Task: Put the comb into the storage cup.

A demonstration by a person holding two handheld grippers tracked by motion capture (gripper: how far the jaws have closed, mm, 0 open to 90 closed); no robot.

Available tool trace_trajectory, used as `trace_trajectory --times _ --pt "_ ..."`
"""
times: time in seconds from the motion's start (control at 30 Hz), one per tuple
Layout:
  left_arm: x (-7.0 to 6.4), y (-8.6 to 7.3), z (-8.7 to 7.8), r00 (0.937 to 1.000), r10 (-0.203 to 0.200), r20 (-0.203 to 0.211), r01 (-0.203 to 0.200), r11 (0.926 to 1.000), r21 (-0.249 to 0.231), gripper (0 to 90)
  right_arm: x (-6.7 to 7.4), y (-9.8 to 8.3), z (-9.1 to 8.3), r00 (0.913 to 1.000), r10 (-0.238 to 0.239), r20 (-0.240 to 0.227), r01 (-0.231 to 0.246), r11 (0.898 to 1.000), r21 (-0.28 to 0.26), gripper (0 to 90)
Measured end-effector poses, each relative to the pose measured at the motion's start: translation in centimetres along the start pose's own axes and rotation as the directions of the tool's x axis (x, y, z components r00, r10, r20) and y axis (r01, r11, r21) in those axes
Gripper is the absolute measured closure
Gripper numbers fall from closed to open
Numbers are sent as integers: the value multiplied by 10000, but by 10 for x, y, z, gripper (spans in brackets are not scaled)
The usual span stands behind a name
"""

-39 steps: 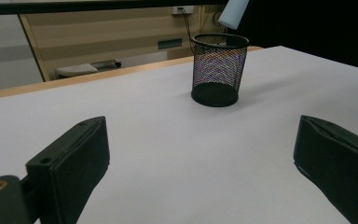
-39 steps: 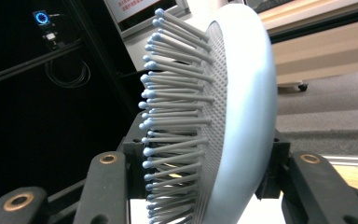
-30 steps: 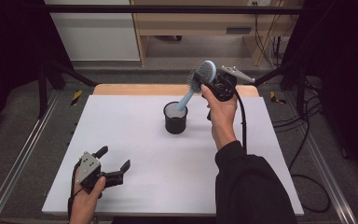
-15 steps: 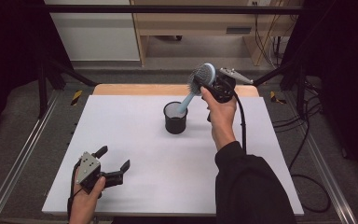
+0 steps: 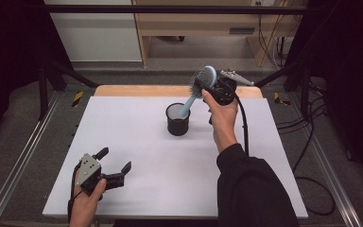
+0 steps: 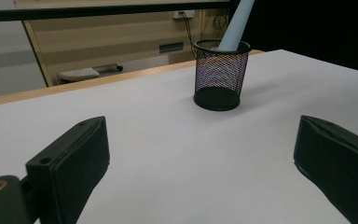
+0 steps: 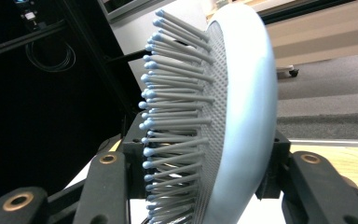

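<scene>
Right hand-held gripper (image 5: 207,86), raised above the far edge of the desk (image 5: 137,142), jaws closed on the head of a pale blue hairbrush (image 5: 203,78); in the right gripper view, jaws pressed against both sides of the hairbrush (image 7: 223,116), bristles turned to one side. Long axis of the brush slanted down and toward the desk's left edge, handle end lowered into a black mesh cup (image 5: 177,119) standing upright near the middle of the far half of the desk. Handle seen rising out of the mesh cup (image 6: 219,74) in the left gripper view; whether its tip touches the bottom cannot be told. Cup thus just below and beside the right gripper, on its left; right hand clearly the nearer one. Probable step: brush being set into, or drawn out of, the cup; direction not decidable here.

Left hand-held gripper (image 5: 116,170) near the front left corner of the desk, jaws spread wide, nothing between them, well apart from the cup.

Desk surface plain white and matte, with a strip of bare wood along the far edge. Beyond it: grey floor, pale wooden furniture, black frame bars and loose cables at the right side.
</scene>
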State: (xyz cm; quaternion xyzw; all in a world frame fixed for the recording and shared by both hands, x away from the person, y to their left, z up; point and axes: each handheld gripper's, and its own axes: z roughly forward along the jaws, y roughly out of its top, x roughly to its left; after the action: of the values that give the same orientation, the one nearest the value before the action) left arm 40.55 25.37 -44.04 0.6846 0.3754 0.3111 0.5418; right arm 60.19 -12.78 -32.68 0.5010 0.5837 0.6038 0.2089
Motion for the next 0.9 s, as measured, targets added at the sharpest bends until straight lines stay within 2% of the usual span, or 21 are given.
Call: trace_trajectory --times 0.9 --pt "1 0 -1 10000 12 -39 -12 10000 8 35 5 -17 15 9999 -14 -112 19 9992 400 507"
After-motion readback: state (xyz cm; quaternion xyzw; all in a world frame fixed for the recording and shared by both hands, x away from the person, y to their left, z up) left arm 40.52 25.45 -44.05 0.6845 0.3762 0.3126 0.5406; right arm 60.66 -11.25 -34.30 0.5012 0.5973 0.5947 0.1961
